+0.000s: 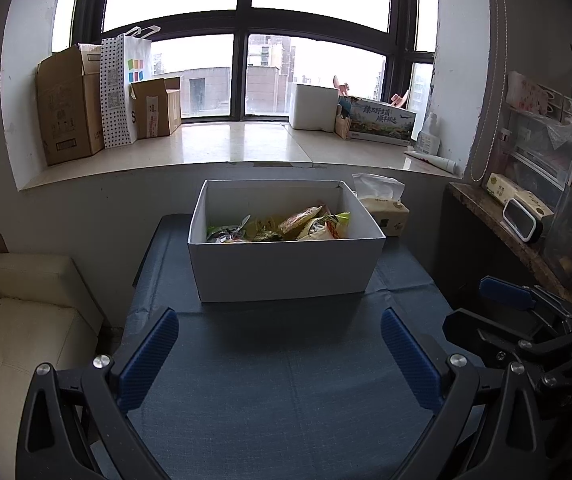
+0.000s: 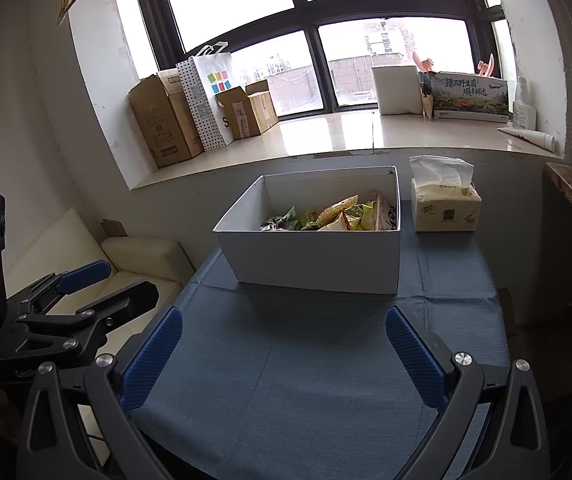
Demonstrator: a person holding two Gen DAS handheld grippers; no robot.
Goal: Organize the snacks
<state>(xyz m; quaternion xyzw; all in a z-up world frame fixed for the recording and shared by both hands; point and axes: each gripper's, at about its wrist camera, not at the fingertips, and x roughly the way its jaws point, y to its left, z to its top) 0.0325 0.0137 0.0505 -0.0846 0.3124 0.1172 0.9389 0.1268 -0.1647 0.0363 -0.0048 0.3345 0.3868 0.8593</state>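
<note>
**Ahead of both jaws: a filled snack box**

Beyond the wide, empty jaws of the left gripper (image 1: 280, 354) and right gripper (image 2: 284, 354) stands an open white cardboard box (image 1: 286, 270), colourful snack packets (image 1: 286, 226) piled inside. Only the right view shows the beige tissue pack (image 2: 446, 210) whole, just right of the box; only the left shows a cluttered side shelf (image 1: 526, 236). A blue cloth covers the table (image 2: 306, 380) under a stone windowsill (image 1: 226, 148) holding cartons.

Tissue pack (image 2: 446, 206), sofa (image 1: 26, 320), cardboard boxes (image 1: 72, 108).
</note>
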